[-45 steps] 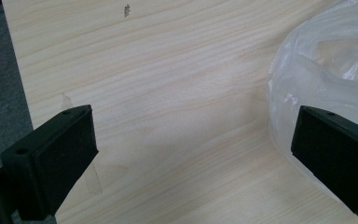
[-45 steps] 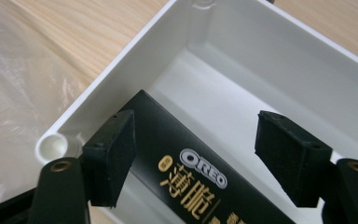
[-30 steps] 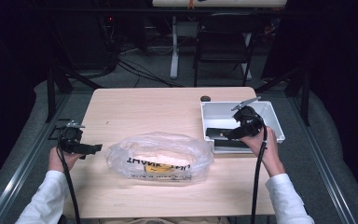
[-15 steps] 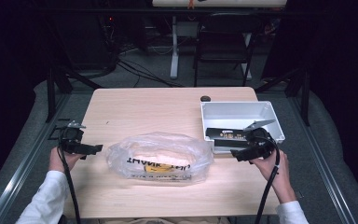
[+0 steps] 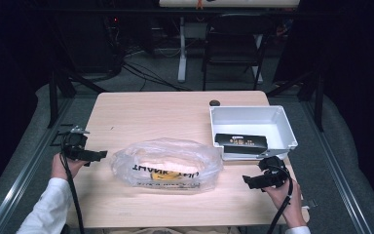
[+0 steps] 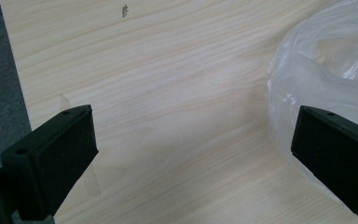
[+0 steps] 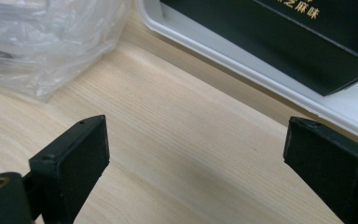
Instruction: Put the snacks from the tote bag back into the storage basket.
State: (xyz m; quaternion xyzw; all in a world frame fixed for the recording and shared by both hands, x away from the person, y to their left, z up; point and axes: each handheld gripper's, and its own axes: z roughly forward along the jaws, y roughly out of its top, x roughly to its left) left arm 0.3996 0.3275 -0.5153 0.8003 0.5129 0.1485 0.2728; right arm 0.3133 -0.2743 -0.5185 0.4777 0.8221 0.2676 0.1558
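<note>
The tabletop [image 5: 175,117], pale wood with a fine grain, fills the middle of the high view, its far half bare from the left edge across to the tray. A clear plastic bag [image 5: 168,165] lies at centre frame, crumpled and glossy, with a pale loaf-like shape and a yellow label with dark lettering showing through it; it rests just left of the tray's near corner. The white tray [image 5: 282,127], at right of centre, sits close to the tabletop's right edge, and a flat black box [image 5: 241,142] with small gold lettering lies against its near wall. A small dark round thing [image 5: 215,103] sits on the wood just beyond the tray's far left corner.

The right tongs [image 5: 251,181], at lower right of the high view, stand wide with nothing between them, having just been opening; in the right gripper view bare wood lies between them, the bag at upper left and the tray's rim running along the upper right. The left tongs [image 5: 100,155], at left of the high view near the tabletop's left edge, also stand wide and hold nothing; in the left gripper view the bag's side is just beside the right-hand jaw. Open wood lies along the near edge below the bag.
</note>
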